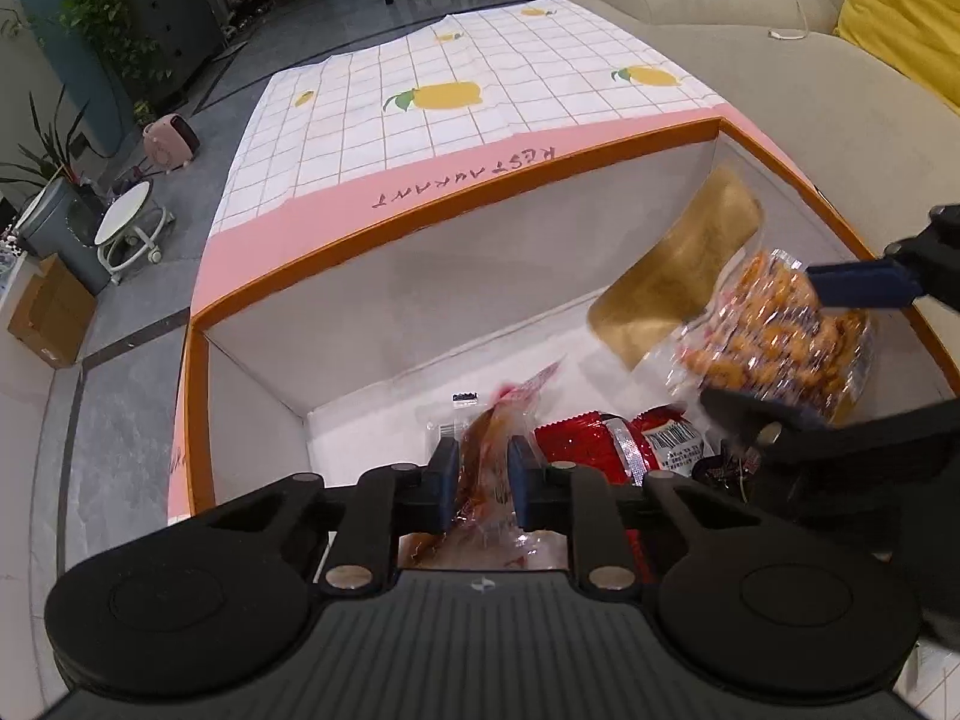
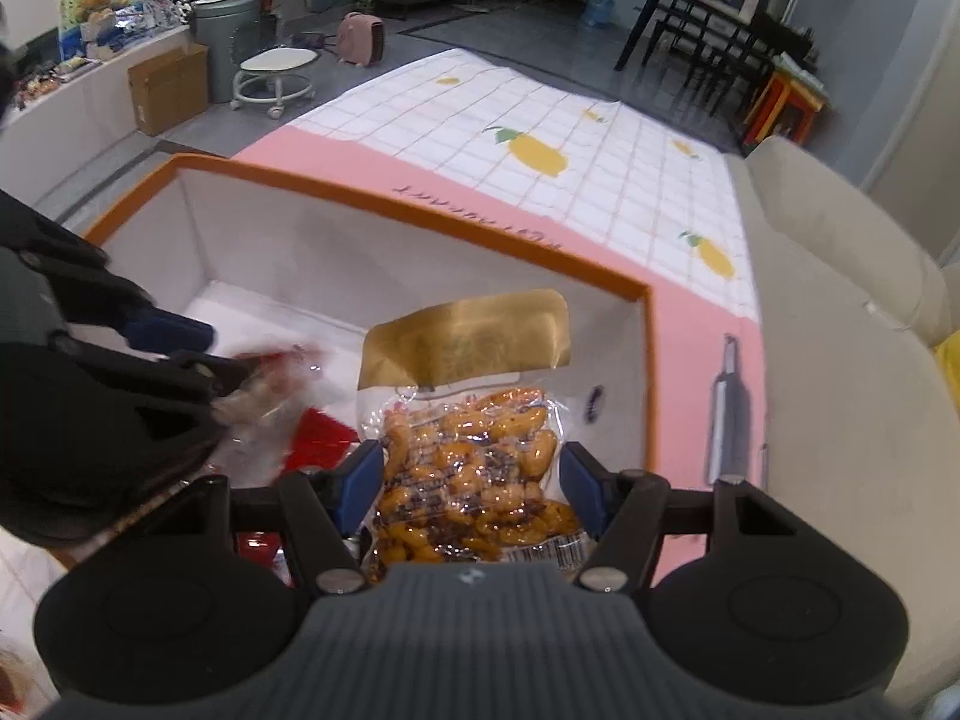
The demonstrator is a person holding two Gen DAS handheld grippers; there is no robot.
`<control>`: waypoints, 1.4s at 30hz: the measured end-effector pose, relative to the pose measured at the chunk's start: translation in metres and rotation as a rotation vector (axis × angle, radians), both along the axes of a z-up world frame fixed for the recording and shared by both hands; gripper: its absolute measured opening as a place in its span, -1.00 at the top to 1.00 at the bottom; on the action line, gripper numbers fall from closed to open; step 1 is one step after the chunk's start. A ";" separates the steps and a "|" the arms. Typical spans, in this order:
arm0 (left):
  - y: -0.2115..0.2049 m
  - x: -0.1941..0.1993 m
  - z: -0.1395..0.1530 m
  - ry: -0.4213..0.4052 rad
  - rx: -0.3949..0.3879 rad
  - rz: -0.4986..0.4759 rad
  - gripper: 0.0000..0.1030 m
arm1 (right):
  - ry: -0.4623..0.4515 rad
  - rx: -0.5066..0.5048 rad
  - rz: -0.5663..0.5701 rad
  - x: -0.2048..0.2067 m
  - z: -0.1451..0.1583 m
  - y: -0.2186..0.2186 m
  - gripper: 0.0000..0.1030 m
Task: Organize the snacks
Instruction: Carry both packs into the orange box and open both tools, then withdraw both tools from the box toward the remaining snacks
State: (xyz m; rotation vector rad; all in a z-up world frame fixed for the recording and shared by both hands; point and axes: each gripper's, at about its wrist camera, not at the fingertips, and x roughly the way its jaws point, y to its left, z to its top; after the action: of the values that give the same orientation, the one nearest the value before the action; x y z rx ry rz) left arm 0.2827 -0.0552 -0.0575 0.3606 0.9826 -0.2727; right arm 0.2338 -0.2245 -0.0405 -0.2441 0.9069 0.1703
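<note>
An open white box with an orange rim (image 1: 456, 228) stands on the table; it also shows in the right wrist view (image 2: 384, 189). My left gripper (image 1: 483, 483) is shut on a clear red-printed snack packet (image 1: 489, 468) inside the box near its floor. My right gripper (image 2: 471, 483) holds a clear bag of orange nuts with a gold top (image 2: 474, 456) between its blue pads, over the box's right part; that bag also shows in the left wrist view (image 1: 774, 330). A red foil packet (image 1: 582, 447) lies on the box floor.
A pink-edged lemon-print tablecloth (image 1: 456, 90) covers the table beyond the box. A beige sofa (image 1: 750, 30) runs along the right with a yellow cushion (image 1: 906, 6). A round white stool (image 1: 129, 228) and a grey bin (image 1: 60, 228) stand on the floor to the left.
</note>
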 end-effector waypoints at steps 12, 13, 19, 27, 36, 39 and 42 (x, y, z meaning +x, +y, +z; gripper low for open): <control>0.004 -0.001 -0.001 0.001 0.040 0.010 0.54 | 0.068 -0.054 -0.024 0.001 -0.025 0.003 -0.21; 0.004 -0.002 0.000 0.001 0.038 0.013 0.54 | 0.065 -0.053 -0.023 0.000 -0.025 0.002 -0.21; 0.004 -0.010 0.006 0.000 0.035 0.011 0.44 | 0.041 -0.051 -0.012 -0.005 -0.014 0.003 -0.22; 0.007 -0.031 0.031 -0.059 -0.007 0.004 -0.02 | -0.003 -0.004 -0.023 -0.024 0.007 -0.004 -0.23; 0.011 -0.064 0.070 -0.171 -0.098 0.028 -0.20 | -0.086 0.089 -0.095 -0.058 0.037 -0.024 -0.25; 0.008 -0.080 0.081 -0.210 -0.122 0.012 -0.21 | -0.116 0.122 -0.115 -0.073 0.047 -0.031 -0.29; 0.004 -0.099 0.087 -0.243 -0.135 0.000 -0.21 | -0.144 0.150 -0.134 -0.090 0.055 -0.039 -0.32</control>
State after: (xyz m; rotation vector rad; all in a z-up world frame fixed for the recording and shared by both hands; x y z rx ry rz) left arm 0.1835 -0.0515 0.0299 0.2629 0.7212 -0.2862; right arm 0.1441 -0.2637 0.0146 -0.0550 0.7605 0.0948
